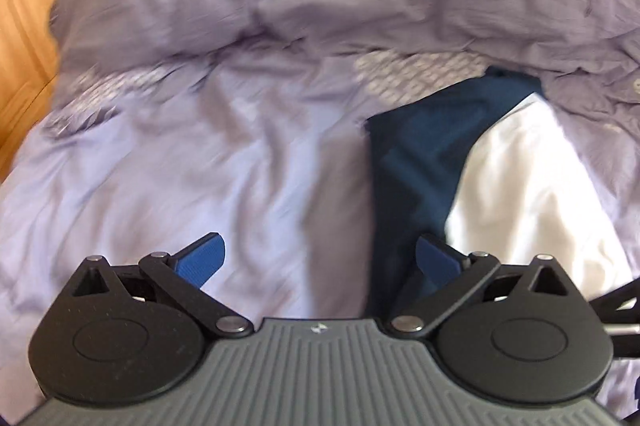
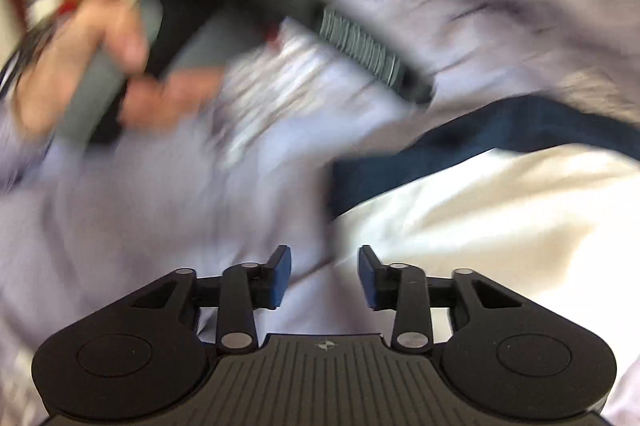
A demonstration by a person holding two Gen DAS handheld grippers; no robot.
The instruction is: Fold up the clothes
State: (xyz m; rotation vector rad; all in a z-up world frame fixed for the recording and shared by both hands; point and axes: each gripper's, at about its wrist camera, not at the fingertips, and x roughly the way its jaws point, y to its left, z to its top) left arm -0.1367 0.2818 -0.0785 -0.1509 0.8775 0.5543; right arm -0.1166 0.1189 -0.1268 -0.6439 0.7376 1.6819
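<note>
Above the lilac bedding [image 1: 200, 153] I hold both tongs tilted downward, left gripper [image 1: 320, 262] spread wide, right gripper [image 2: 325, 276] partly spread, both empty. Ahead of them, not touching, lie the navy garment [image 1: 420, 145] and white garment [image 2: 500, 209].

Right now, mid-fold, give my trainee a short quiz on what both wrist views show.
1. True or false: the left gripper holds the white garment.
2. What lies directly beside the white garment, toward the lavender bedding? A) navy garment B) red towel C) grey sock
3. Fill in: the right gripper stands ____, nothing between its pads.

Key: 1 false, its jaws are wide open and empty. 2 A, the navy garment. 3 open.
</note>
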